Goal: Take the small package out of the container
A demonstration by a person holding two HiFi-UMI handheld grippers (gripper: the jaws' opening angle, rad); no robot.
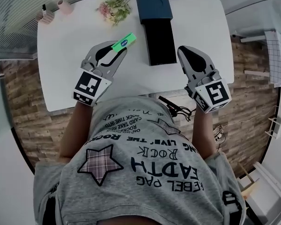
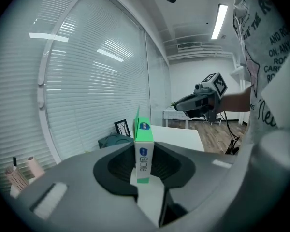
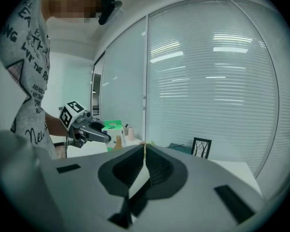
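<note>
A small green and white package (image 1: 124,42) is pinched between the jaws of my left gripper (image 1: 118,49), above the white table (image 1: 70,55) and left of the container. In the left gripper view the package (image 2: 143,151) stands upright between the pads, so the left gripper (image 2: 144,170) is shut on it. The container is a dark blue box (image 1: 153,3) with a black tray (image 1: 160,41) pulled out toward me. My right gripper (image 1: 182,50) hangs to the right of the tray, shut and empty. In its own view the right gripper (image 3: 144,151) has its jaws pressed together.
A bunch of pale flowers (image 1: 113,9) lies left of the box. Small pink items (image 1: 51,12) sit at the table's far left corner. A black picture frame (image 3: 201,148) stands at the back by the window blinds. Cables (image 1: 178,109) lie on the wood floor under the near edge.
</note>
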